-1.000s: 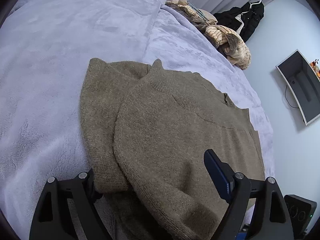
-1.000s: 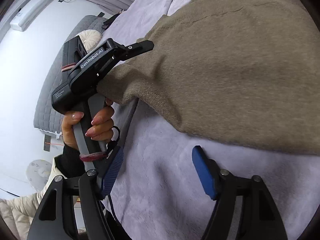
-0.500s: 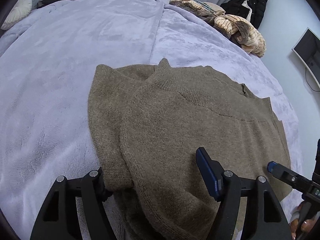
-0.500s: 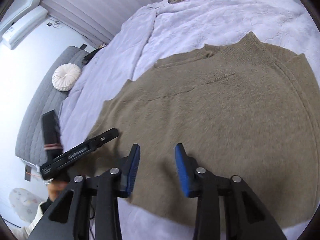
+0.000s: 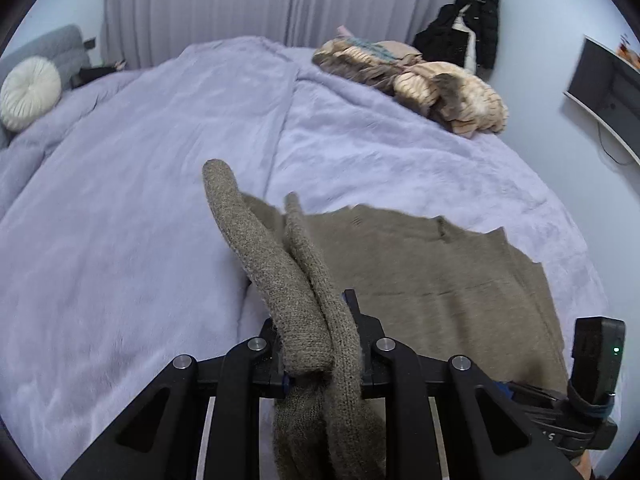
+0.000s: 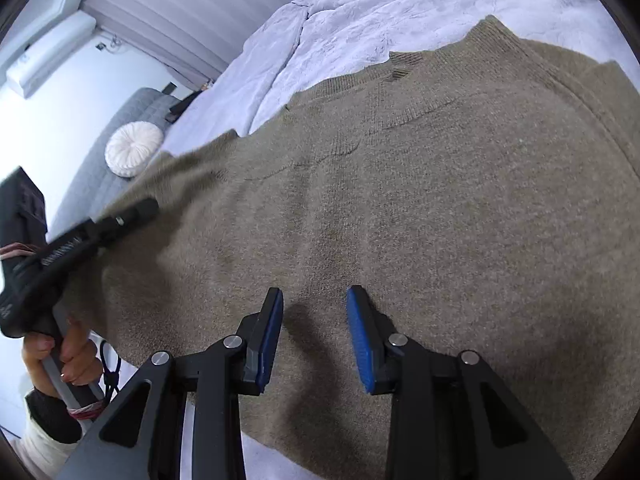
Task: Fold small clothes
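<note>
An olive-brown knit sweater [image 6: 420, 200] lies spread on a lavender plush bedspread [image 5: 140, 200]. My left gripper [image 5: 320, 344] is shut on a bunched edge of the sweater [image 5: 296, 288] and holds the folds raised in front of the camera; the rest of it lies flat beyond [image 5: 432, 272]. In the right wrist view the left gripper [image 6: 132, 216] pinches the sweater's left edge. My right gripper [image 6: 314, 336] hovers just over the sweater's near part, jaws partly open with blue pads [image 6: 362, 336] and nothing between them.
A pile of striped beige clothes [image 5: 424, 80] lies at the bed's far right. A round white cushion [image 5: 28, 92] rests against a grey headboard at left. A black coat [image 5: 468, 28] hangs on the wall, and a monitor [image 5: 608, 88] is mounted at right.
My left gripper has shut on the sweater's edge and lifted it, so the folds now stand up before the camera. My right gripper has moved in over the sweater.
</note>
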Demonstrator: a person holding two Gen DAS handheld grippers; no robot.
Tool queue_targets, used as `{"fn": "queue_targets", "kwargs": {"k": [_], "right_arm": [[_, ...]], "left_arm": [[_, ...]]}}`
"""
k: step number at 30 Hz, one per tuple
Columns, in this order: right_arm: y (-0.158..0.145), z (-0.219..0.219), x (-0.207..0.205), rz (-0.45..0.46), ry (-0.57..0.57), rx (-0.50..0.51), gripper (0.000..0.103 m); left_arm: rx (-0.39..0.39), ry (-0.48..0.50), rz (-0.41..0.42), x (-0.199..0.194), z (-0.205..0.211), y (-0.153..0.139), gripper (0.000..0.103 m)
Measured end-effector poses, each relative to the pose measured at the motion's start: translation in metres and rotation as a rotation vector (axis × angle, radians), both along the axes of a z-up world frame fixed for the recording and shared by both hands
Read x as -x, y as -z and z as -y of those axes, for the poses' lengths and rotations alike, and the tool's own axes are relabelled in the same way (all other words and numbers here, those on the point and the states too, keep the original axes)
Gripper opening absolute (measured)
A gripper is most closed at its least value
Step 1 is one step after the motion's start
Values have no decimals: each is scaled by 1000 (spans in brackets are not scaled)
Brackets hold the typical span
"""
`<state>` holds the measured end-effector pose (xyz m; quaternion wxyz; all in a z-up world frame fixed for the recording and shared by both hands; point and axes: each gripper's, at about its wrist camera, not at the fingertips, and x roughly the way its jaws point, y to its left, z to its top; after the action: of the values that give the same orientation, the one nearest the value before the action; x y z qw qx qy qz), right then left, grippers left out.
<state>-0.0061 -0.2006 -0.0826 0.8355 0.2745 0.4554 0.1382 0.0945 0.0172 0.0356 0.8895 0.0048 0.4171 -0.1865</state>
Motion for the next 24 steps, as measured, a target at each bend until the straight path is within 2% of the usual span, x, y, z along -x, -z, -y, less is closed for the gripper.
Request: {"fn": "queue_targets", "kwargs": {"k": [3,7,10,13,15,18,20,21,22,24], "right_arm": [[-5,22,12,16,30,-85,39],[-13,62,39,60,117,-139,47],[-14,95,58,80,177,-190,55],[4,126,74,80,222,-333,55],[15,139,82,96,240,-430,55],[18,143,87,115,242,-466,55],[19,144,86,115,239,-470,55],[20,146,88,116,240,-478,55],[22,151,90,116,243,-488,55],[28,156,96,121,258,-522,55]], "left_arm": [[-3,104,47,12,45,-29,21],[0,242,45,25,113,-38,21],[-32,349,23,38,167,-26,21],[-95,418,-9,51,210,-1,21],[-130,433,-42,56,227,16,21],[-120,426,-66,57,228,22,22],[-96,421,-74,58,222,17,31],[-74,420,-76,59,218,12,49],[-53,411,-61,59,213,6,72],[-17,375,17,65,198,-9,86]]}}
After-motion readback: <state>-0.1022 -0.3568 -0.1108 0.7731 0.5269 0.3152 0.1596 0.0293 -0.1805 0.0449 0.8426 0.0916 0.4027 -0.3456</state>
